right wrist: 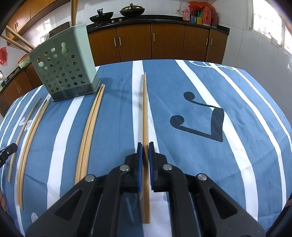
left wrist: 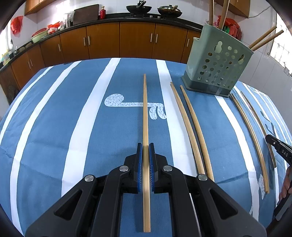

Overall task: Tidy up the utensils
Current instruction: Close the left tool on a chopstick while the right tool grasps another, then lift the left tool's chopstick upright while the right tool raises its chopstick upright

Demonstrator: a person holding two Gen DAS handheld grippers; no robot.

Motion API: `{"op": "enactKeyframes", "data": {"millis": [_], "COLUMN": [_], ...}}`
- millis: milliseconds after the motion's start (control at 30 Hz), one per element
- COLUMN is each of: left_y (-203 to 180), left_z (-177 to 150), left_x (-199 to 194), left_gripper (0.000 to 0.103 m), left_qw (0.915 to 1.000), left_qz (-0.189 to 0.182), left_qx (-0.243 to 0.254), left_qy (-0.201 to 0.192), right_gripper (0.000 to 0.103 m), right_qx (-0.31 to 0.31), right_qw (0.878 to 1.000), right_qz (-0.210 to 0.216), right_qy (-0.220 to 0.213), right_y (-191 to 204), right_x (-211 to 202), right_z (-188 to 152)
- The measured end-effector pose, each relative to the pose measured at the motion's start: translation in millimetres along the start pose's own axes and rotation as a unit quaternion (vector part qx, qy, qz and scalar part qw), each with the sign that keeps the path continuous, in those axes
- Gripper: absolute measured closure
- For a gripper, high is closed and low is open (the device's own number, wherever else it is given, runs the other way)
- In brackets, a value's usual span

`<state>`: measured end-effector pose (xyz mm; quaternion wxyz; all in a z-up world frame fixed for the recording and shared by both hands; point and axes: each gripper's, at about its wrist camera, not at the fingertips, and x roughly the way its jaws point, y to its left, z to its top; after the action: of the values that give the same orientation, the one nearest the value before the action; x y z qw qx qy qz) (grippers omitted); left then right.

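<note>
On my left wrist camera the left gripper (left wrist: 145, 145) had its blue pads pressed against a single chopstick (left wrist: 145, 113), which ran straight ahead from between the jaws over the blue-and-white striped tablecloth (left wrist: 54, 127); whether it was lifted clear of the cloth I could not tell; to its right lay a pair of chopsticks (left wrist: 189, 127) side by side on the cloth, then the green perforated holder (left wrist: 217, 63) standing upright near the far edge with several chopsticks (left wrist: 223, 12) already leaning inside it; further right another pair (left wrist: 251, 134) lay flat, and the tip of my other tool showed at the frame edge. On my right wrist camera the same holder (right wrist: 63, 65) stood at the far left, with loose chopsticks (right wrist: 31, 134) beside it and a closer pair (right wrist: 91, 125) touching its base; in the centre the right gripper (right wrist: 145, 145) was pinching two chopsticks (right wrist: 145, 109) held together, pointing forward along a white stripe; to the right the cloth (right wrist: 246, 127) carried a dark music-note print; wooden cabinets (right wrist: 164, 42) and woks lined the back wall.
</note>
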<state>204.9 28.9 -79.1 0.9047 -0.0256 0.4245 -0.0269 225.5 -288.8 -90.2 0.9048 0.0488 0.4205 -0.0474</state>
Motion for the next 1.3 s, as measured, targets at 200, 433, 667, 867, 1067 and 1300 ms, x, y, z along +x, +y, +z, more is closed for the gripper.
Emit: {"op": "enactKeyframes", "data": {"millis": [200,433,667,867,1067,1300], "left_y": [0,-2,-2,2,1,0], "left_z": [-7,-13,-13,-7,2,15], "left_x": [-6,-9,-11,-26,-46,-66], "left_gripper": [0.095,0.095,0.096,0.096,0.096,0.096], "left_qw": [1.0000,0.9999,0.9998,0.9998,0.9992,0.9977], "left_qz": [-0.003,0.001,-0.002,-0.018,-0.026,-0.032], "left_qx": [0.006,0.014,0.017,0.007,0.008,0.003], "left_qy": [0.004,0.001,0.009,-0.002,-0.028,-0.060], "right_gripper": [0.095,0.095,0.095,0.095,0.095,0.095], "right_qx": [-0.001,-0.001,0.009,0.023,0.032,0.038], "right_qw": [1.000,1.000,1.000,0.999,0.998,0.995], "right_qz": [0.004,0.006,0.013,0.020,0.029,0.042], "right_qy": [0.003,0.001,0.002,-0.028,-0.055,-0.084], "right_y": [-2,-2,-6,-14,-18,-18], "right_x": [-6,-8,-12,-34,-51,-68], "right_z": [-7,-10,-10,-3,6,14]}}
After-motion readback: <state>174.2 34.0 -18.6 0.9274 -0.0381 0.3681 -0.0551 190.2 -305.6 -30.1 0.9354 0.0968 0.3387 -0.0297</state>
